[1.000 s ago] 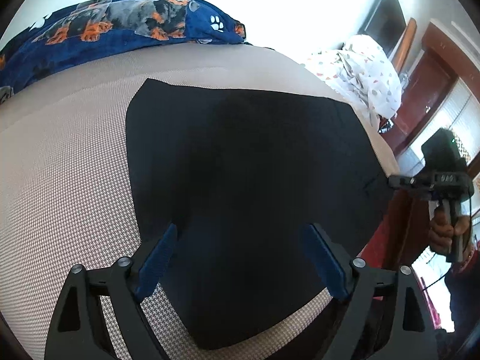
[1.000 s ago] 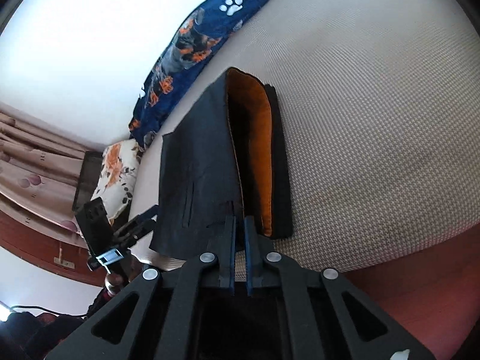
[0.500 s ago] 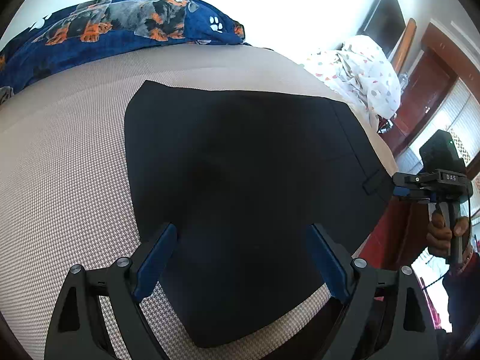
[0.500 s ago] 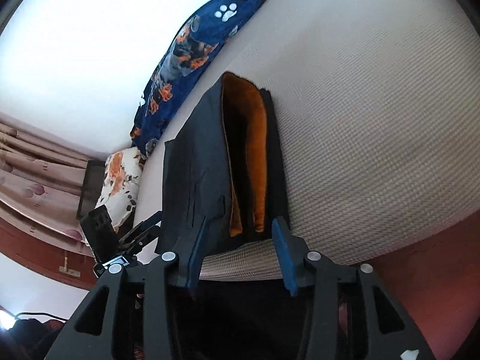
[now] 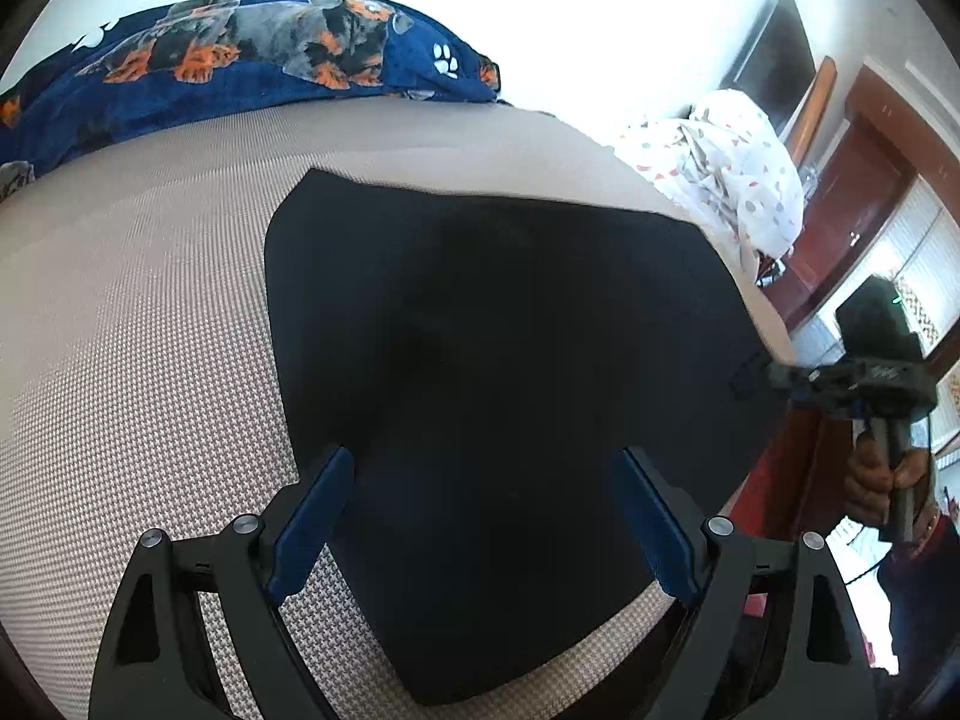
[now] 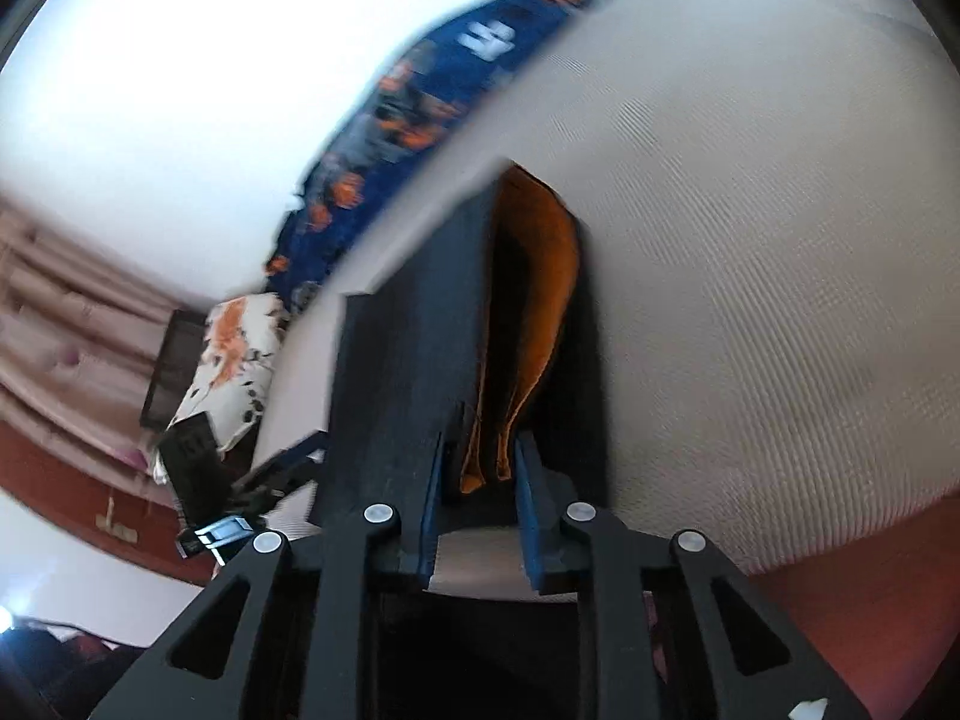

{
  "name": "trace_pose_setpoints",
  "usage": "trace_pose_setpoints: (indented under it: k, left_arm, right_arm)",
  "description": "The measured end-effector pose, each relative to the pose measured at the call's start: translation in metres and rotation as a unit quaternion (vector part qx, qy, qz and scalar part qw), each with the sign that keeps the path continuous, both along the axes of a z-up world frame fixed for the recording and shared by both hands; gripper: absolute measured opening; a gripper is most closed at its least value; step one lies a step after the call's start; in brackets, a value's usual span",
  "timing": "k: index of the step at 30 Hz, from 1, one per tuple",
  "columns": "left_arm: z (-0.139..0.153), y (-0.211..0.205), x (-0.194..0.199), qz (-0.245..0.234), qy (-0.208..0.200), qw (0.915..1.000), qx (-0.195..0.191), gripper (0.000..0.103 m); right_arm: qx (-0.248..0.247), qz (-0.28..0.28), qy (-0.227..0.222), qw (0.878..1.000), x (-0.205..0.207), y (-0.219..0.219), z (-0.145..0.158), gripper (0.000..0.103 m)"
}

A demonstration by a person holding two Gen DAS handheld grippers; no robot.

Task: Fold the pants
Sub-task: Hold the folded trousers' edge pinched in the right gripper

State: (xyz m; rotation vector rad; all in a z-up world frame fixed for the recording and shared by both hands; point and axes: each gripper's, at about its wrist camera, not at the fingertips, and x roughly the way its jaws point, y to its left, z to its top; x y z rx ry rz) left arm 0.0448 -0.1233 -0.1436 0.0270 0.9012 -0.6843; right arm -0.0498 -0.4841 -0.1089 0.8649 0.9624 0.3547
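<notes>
The black pants (image 5: 480, 396) are laid flat on a bed (image 5: 138, 324) covered in a beige, finely woven houndstooth-textured fabric. They are folded into a broad, roughly rectangular panel of matte, dark cloth, with a tapered corner reaching toward the near edge of the bed. From the right wrist view, stacked layers are seen at the end of the fold, where a bright orange lining (image 6: 540, 312) is exposed between the dark outer layers.

The left tool (image 5: 480, 516) is held above the near part of the pants, its two blue-padded fingers (image 5: 312, 516) spread wide apart with nothing between them. The right tool (image 6: 480, 480) is placed at the end of the pants, its blue fingers (image 6: 528, 492) set apart by a narrow gap either side of the orange-lined layers; whether the cloth is actually pinched cannot be told, as the view is blurred. In the left wrist view the right tool (image 5: 750, 378) is seen at the far right edge of the pants.

A plush navy blanket (image 5: 240, 60) printed with grey and orange dogs and white paw marks is bunched along the far side of the bed. A crumpled white cloth with small coloured spots (image 5: 738, 180) is heaped beyond the bed's corner.
</notes>
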Motion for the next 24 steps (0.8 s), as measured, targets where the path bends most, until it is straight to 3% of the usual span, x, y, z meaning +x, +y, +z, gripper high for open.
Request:
trace_pose_setpoints:
  k: [2,4,12,19,24]
  left_arm:
    - [-0.001,-0.001,-0.001,-0.001,-0.004,1.0,0.002,0.088]
    - [-0.002,-0.002,-0.001,-0.001,-0.006,0.9999,0.008,0.088]
    - [0.003,0.006,0.001,0.023,-0.007,0.9997,-0.001,0.088]
    - [0.004,0.012,0.001,0.045,-0.027,0.9984,0.018,0.088]
    - [0.002,0.01,0.001,0.057,-0.048,0.9958,0.053,0.088]
  right_arm:
    - [0.027,-0.008,0.027,0.999,-0.001,-0.006,-0.024,0.02]
    - [0.051,-0.019,0.022,0.998,-0.002,-0.011,-0.028,0.02]
    - [0.033,-0.015,0.014,0.999,0.001,-0.005,-0.023,0.02]
    - [0.034,-0.017,0.02,0.999,0.002,-0.004,-0.026,0.021]
    - [0.027,-0.018,0.027,0.999,0.006,-0.002,-0.024,0.021]
